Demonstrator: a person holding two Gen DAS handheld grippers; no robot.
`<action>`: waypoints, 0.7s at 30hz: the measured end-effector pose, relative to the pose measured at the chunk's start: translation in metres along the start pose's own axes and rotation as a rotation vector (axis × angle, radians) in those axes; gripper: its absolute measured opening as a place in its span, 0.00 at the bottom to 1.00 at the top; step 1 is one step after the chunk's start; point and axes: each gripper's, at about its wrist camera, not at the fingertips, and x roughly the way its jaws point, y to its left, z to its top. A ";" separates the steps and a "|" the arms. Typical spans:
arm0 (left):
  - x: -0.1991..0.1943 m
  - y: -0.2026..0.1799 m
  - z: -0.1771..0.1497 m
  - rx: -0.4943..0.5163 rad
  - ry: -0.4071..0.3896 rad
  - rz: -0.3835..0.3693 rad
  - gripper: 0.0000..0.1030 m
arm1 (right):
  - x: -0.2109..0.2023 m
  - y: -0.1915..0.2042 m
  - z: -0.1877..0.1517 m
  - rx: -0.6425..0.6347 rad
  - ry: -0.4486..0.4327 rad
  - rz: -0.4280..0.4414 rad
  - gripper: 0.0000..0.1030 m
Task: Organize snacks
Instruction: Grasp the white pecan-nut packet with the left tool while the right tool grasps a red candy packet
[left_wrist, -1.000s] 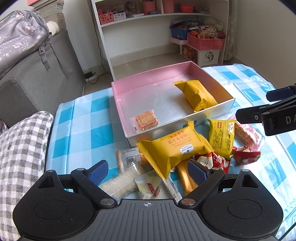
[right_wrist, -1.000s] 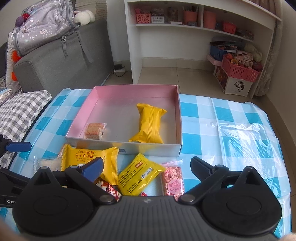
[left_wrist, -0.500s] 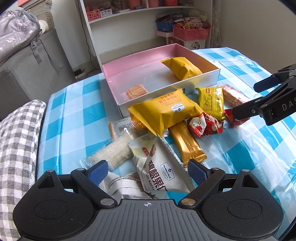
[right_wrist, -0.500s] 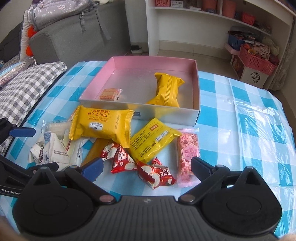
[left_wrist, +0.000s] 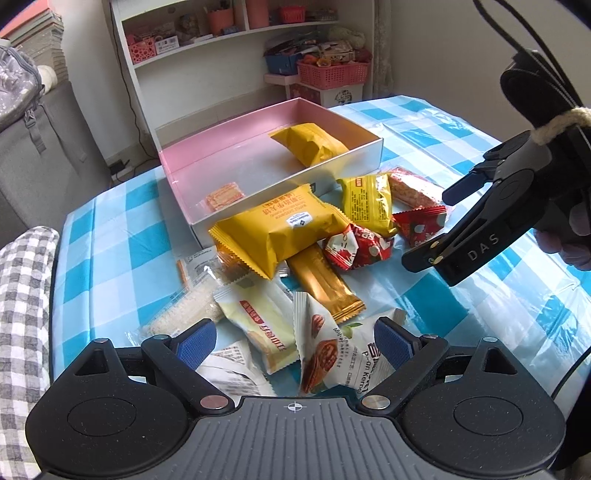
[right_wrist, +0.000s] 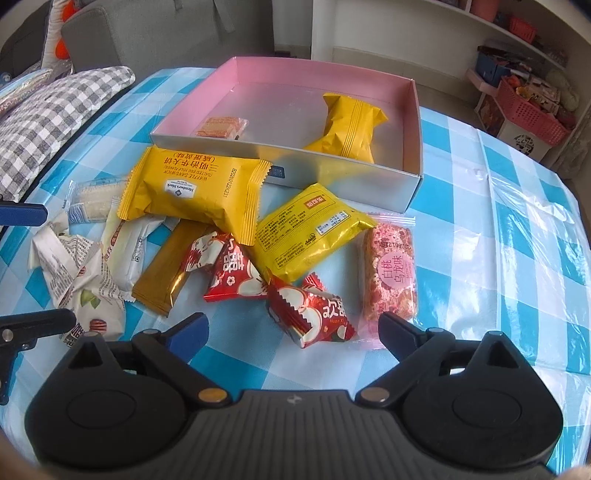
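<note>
A pink-lined box (left_wrist: 369, 146) (right_wrist: 415, 107) on the checked cloth holds a yellow pack (left_wrist: 310, 144) (right_wrist: 349, 127) and a small cracker (left_wrist: 224, 195) (right_wrist: 219, 126). Loose snacks lie in front: a big yellow waffle pack (left_wrist: 280, 229) (right_wrist: 192, 192), a smaller yellow pack (right_wrist: 310, 236), red packs (right_wrist: 314, 314), a pink bar (right_wrist: 393, 273), a gold bar (left_wrist: 321, 284), white packs (left_wrist: 266, 328). My left gripper (left_wrist: 293, 343) is open and empty, low over the white packs. My right gripper (right_wrist: 291, 326) is open and empty above a red pack.
A grey checked cushion (left_wrist: 22, 314) lies at the table's left edge, a grey sofa (left_wrist: 40, 147) behind it. A white shelf (left_wrist: 221, 48) and a pink basket (left_wrist: 332, 74) stand beyond the table. The right gripper's body (left_wrist: 491, 221) hangs at the right of the left view.
Both grippers have pulled back and down toward the near side of the pile. More of the loose snacks show now. Both stay open and empty.
</note>
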 end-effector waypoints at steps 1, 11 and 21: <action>0.000 -0.003 0.000 0.006 0.003 -0.015 0.91 | 0.001 0.000 -0.001 -0.003 0.004 -0.001 0.94; 0.024 -0.035 -0.008 0.081 0.075 -0.058 0.91 | 0.006 0.009 -0.004 -0.074 0.013 -0.037 0.88; 0.037 -0.046 -0.004 0.067 0.088 -0.070 0.85 | 0.012 0.009 0.000 -0.106 0.001 -0.090 0.77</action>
